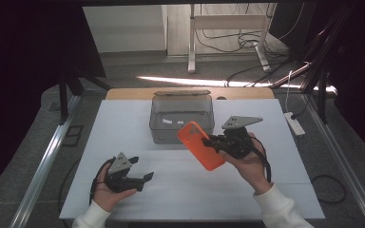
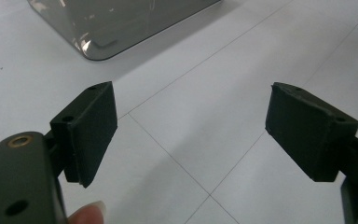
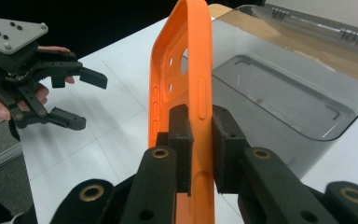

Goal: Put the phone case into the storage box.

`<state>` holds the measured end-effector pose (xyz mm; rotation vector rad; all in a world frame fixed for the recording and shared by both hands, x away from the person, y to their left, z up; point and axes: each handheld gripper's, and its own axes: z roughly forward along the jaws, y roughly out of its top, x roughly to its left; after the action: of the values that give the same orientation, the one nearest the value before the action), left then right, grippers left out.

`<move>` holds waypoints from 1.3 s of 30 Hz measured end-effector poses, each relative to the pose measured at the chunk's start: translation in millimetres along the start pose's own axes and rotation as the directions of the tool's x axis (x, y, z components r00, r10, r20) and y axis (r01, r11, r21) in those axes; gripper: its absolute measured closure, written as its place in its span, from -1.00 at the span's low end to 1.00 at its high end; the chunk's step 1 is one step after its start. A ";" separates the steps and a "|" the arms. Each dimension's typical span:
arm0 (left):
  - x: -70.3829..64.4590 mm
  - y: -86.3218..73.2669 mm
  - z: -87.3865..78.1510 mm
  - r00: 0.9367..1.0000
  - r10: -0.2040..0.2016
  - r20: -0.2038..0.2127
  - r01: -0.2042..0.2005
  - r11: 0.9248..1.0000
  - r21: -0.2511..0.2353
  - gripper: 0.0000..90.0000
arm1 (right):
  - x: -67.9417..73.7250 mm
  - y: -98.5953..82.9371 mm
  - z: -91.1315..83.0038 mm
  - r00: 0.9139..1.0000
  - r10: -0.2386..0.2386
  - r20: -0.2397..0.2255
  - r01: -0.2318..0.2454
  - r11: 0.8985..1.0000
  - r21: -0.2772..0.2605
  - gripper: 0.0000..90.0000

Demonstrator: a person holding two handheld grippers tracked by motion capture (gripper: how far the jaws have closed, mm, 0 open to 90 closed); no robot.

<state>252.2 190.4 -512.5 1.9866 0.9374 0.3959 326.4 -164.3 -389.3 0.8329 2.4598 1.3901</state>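
Two grippers over a white table: the right gripper pinches an orange phone case near a clear box; the left gripper gapes wide; cables cross the far floor.

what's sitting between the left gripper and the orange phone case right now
Nothing: in the high view, bare white table separates the open left gripper from the orange phone case held by the right gripper.

Right hand-held gripper clamped, left hand-held gripper (lower) spread wide.

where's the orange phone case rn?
High view: orange phone case sits right of centre, clamped in the right tool, held above the white table just before the clear box.
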 end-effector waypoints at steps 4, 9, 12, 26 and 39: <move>0.0 0.0 0.2 1.000 0.001 0.000 -0.001 1.000 0.001 -0.62 | 1.1 3.0 -1.8 1.000 -0.007 0.012 0.007 1.000 -0.010 0.78; -0.3 0.3 -0.1 1.000 0.003 -0.002 -0.003 1.000 0.001 -0.62 | 3.0 6.4 -3.9 0.999 -0.011 0.041 0.012 1.000 -0.018 0.78; -0.3 0.4 -0.2 1.000 0.004 -0.002 -0.004 1.000 0.000 -0.62 | 2.3 8.1 -4.4 0.999 -0.006 0.050 0.007 1.000 -0.024 0.78; -0.7 1.5 -0.6 1.000 0.011 -0.003 -0.011 1.000 0.002 -0.63 | 0.7 17.5 -11.9 0.994 0.022 0.104 -0.014 0.997 -0.071 0.78; -1.2 1.7 -1.1 1.000 0.010 -0.002 -0.010 1.000 0.000 -0.63 | -2.6 22.2 -11.6 0.991 0.037 0.127 -0.025 0.996 -0.089 0.78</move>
<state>251.5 189.6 -510.3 1.9917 0.9291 0.4041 331.9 -165.3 -364.8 0.9147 2.2833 1.3968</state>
